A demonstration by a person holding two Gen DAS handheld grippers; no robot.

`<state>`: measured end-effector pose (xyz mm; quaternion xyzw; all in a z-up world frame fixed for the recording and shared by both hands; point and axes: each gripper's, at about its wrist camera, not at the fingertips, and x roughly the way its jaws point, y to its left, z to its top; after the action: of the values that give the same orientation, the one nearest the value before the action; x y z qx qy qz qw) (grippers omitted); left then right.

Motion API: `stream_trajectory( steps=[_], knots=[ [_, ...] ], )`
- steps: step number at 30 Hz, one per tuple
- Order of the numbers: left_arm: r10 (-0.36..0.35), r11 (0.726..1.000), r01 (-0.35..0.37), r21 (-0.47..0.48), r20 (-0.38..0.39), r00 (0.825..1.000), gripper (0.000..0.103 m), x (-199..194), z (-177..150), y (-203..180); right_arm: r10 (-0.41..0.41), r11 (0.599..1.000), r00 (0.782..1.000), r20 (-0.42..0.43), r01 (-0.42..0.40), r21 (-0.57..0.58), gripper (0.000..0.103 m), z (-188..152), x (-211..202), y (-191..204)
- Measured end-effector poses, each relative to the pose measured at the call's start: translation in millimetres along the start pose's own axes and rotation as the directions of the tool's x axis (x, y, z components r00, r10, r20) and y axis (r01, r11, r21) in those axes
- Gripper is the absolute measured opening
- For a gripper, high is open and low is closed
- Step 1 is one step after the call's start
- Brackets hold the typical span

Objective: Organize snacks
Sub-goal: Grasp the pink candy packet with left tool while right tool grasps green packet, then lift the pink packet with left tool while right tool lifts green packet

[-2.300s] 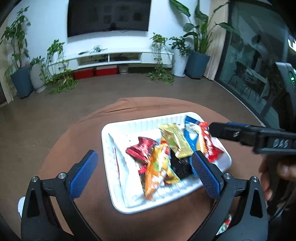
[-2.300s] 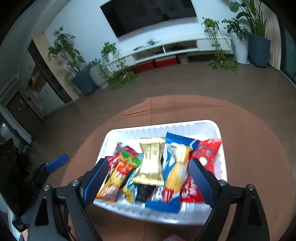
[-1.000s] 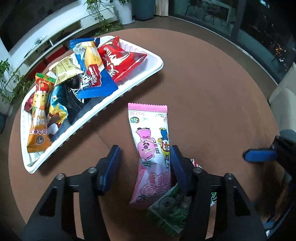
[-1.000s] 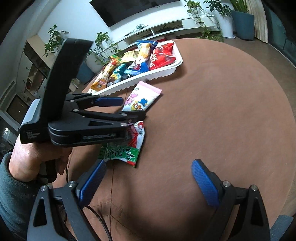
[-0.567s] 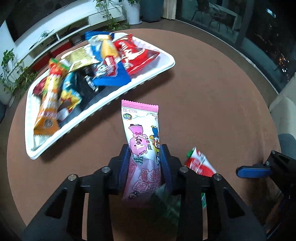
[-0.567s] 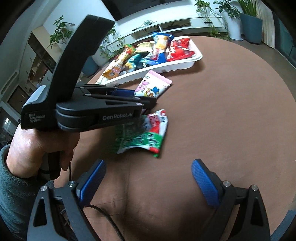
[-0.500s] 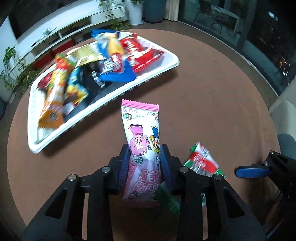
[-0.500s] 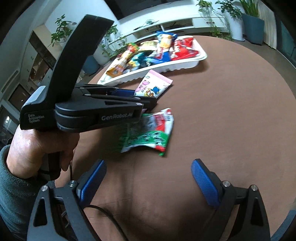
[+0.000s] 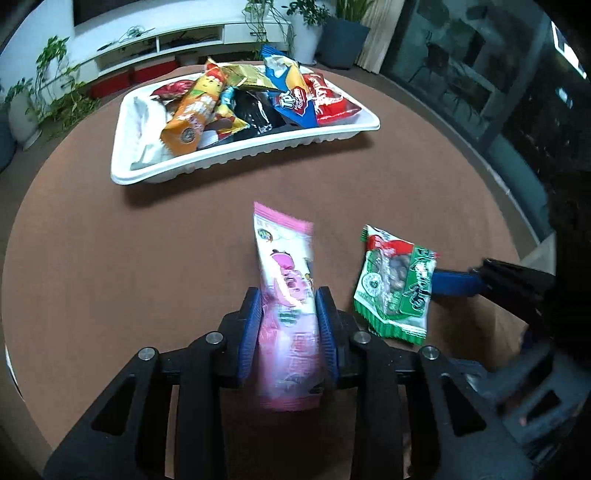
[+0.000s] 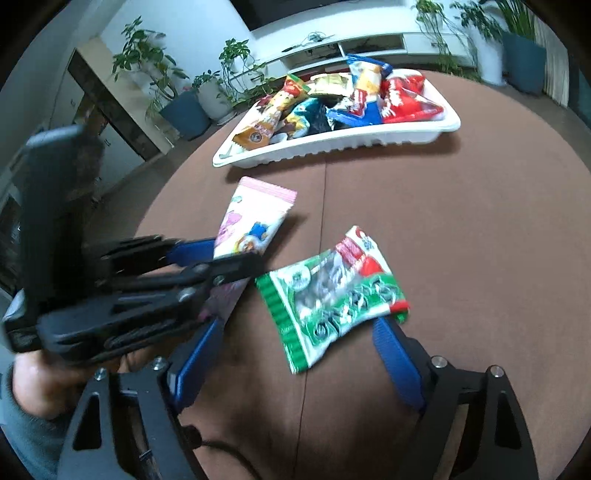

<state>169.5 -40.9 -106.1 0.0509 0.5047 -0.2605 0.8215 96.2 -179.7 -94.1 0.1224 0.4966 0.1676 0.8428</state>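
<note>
moved: left gripper [image 9: 288, 328] closing, now clamped on pink packet [image 9: 286, 295]
right gripper [image 10: 295, 354]: apart, closing around green packet [image 10: 332, 291]
place: both short of white tray [image 9: 236, 155]
handling: light, soft, crinkly; pinch mid-body

White wall, low white media shelf [image 9: 159, 35], potted plants [image 10: 177, 88], brown floor, dark glass doors [image 9: 461, 74].

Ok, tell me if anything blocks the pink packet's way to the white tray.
Nothing visible does. The pink packet sits between the closing left tongs, and only bare brown tabletop lies between it and the white tray.
</note>
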Motion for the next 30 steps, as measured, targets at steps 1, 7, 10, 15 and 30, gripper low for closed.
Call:
stream_trajectory(
  steps=[1,7,10,15,30],
  knots=[
    [0.006,1.0,-0.006,-0.004,0.002,1.0,0.027,-3.5,-4.8,-0.7,-0.012,1.0,1.0,-0.006,0.012,-0.017,0.084,1.5,1.7,1.3],
    [0.017,0.999,-0.017,-0.051,0.01,1.0,0.028,-10.1,-20.0,7.5,-0.035,0.999,0.999,-0.005,0.036,0.037,0.08,13.7,0.4,-17.3],
    [0.044,0.999,-0.044,-0.027,-0.013,0.999,0.029,-6.6,-20.6,0.9,-0.065,0.998,0.998,-0.017,0.065,0.023,0.08,17.0,3.7,-14.3],
    [0.117,0.993,-0.117,0.001,-0.033,0.993,0.033,3.6,-10.9,-6.5,-0.136,0.99,0.991,-0.014,0.135,-0.038,0.08,22.8,12.2,-4.9],
    [0.225,0.974,-0.225,-0.02,-0.015,0.974,0.056,7.1,-6.4,3.3,-0.28,0.932,0.96,-0.021,0.266,-0.244,0.076,16.4,20.9,10.1]
  ],
)
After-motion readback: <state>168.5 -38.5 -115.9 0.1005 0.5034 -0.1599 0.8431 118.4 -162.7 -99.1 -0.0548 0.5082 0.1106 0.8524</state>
